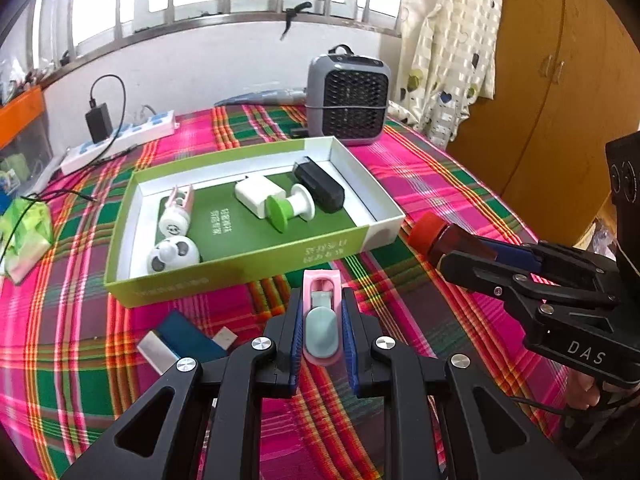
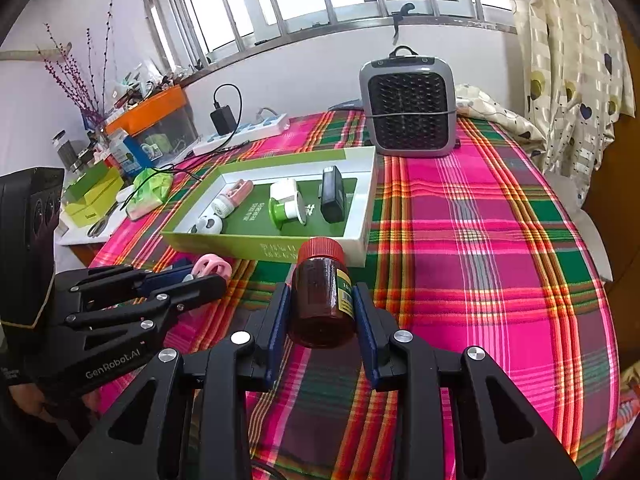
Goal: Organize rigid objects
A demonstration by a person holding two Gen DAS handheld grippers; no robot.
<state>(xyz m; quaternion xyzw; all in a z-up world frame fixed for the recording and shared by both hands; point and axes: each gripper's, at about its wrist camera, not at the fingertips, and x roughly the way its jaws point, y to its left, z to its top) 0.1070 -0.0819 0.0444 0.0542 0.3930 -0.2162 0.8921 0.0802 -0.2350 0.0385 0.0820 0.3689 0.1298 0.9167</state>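
Green-edged box [image 1: 240, 268] lies open on the plaid cloth [image 2: 500, 240], white inner walls, green floor with printed text. Contents, from the left end in the left wrist view: panda-face ball [image 1: 173, 256] in the near corner; white round-capped piece [image 1: 174, 220] just behind it, touching a pink clip [image 1: 182, 198]; white block [image 1: 259, 194] near the middle; green-and-white spool [image 1: 290, 208] on its side against the block; black rectangular unit [image 1: 319, 185] toward the right end. Left gripper [image 1: 321, 320]: jaws closed onto a pink clip with pale blue insert [image 1: 321, 312], blue pads pressing both long sides, clip held above the cloth just short of the box's near wall. Right gripper [image 2: 322, 312]: jaws partly apart, clamped on an amber bottle with red cap [image 2: 322, 288], pads on both sides, yellow label facing right, cap pointing toward the box's near right corner. On the cloth near the left gripper: dark blue flat item [image 1: 192, 336] with two silver pieces beside it. Behind the box: grey grille heater [image 2: 408, 108] upright at the far edge; white power strip [image 1: 120, 142] with black adapter plugged in, far left. Patterned curtain [image 2: 568, 80] at right.
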